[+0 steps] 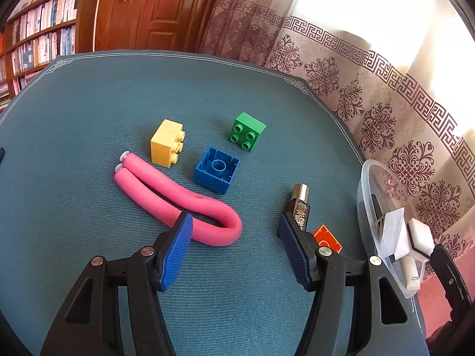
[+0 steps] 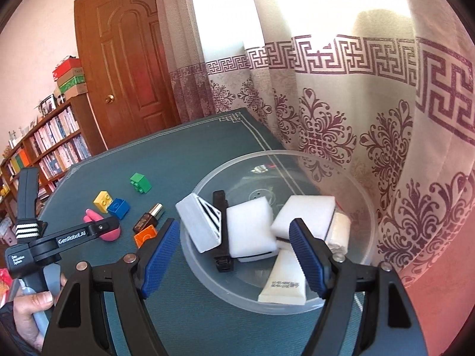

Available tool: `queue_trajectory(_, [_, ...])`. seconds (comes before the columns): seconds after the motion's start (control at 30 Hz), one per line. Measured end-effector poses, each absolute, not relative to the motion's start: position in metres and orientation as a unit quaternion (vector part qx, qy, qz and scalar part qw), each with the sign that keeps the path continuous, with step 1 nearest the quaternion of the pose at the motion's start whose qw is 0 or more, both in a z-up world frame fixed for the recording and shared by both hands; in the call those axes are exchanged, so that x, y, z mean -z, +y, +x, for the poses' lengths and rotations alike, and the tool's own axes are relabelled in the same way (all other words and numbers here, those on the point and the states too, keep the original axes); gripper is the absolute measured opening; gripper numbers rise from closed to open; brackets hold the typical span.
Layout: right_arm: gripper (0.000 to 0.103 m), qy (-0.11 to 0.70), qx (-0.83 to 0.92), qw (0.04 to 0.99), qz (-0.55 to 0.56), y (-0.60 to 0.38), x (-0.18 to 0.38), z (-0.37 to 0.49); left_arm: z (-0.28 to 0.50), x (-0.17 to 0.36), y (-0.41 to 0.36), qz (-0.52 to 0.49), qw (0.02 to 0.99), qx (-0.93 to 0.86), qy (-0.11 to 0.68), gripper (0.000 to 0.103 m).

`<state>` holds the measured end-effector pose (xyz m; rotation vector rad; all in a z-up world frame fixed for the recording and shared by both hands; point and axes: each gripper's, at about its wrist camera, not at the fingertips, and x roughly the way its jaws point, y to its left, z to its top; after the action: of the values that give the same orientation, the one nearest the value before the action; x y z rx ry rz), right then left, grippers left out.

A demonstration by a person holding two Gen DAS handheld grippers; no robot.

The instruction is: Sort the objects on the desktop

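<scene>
Both of your grippers, left gripper [image 1: 234,237] over the pink foam roller [image 1: 190,201] and right gripper [image 2: 233,246] above the clear bowl [image 2: 368,207], had fingers wide apart, empty, ready for sorting.

Five bricks [image 1: 217,169], two sponges [image 2: 251,225], one bowl [image 2: 368,207]

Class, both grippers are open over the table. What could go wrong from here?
1. The clear bowl stands at the table's edge by the curtain; a nudge might tip it off.
2. The small bottle and orange brick lie close together beside the left gripper, so closing there may catch both.
</scene>
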<state>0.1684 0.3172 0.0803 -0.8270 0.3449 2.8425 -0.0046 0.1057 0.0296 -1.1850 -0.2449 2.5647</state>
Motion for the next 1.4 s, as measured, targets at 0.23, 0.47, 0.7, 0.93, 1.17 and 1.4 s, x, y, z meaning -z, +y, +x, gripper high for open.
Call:
queue_trajectory(0.23, [0.080,0.110,-0.951,0.030,-0.288,0.284,-0.075,0.168,-0.009,-0.027,0.100,-0.416,0.128,-0.895,-0.092,0.064])
queue_trajectory(0.47, [0.080,0.100,-0.945,-0.018,-0.310,0.252,-0.065,0.165,-0.021,-0.015,0.086,-0.443,0.102,-0.882,-0.123,0.064])
queue_trajectory(0.7, [0.080,0.105,-0.935,-0.043,-0.335,0.239,-0.052,0.159,-0.025,-0.015,0.088,-0.445,0.094,-0.882,-0.125,0.064])
queue_trajectory(0.93, [0.080,0.098,-0.930,-0.059,-0.350,0.230,-0.043,0.147,-0.030,-0.015,0.084,-0.453,0.090,-0.874,-0.152,0.064])
queue_trajectory(1.17, [0.080,0.097,-0.927,-0.064,-0.358,0.227,-0.038,0.138,-0.030,-0.019,0.078,-0.442,0.072,-0.877,-0.172,0.064])
queue_trajectory(1.4, [0.080,0.101,-0.924,-0.064,-0.363,0.226,-0.035,0.131,-0.043,-0.013,0.068,-0.444,0.044,-0.874,-0.193,0.064])
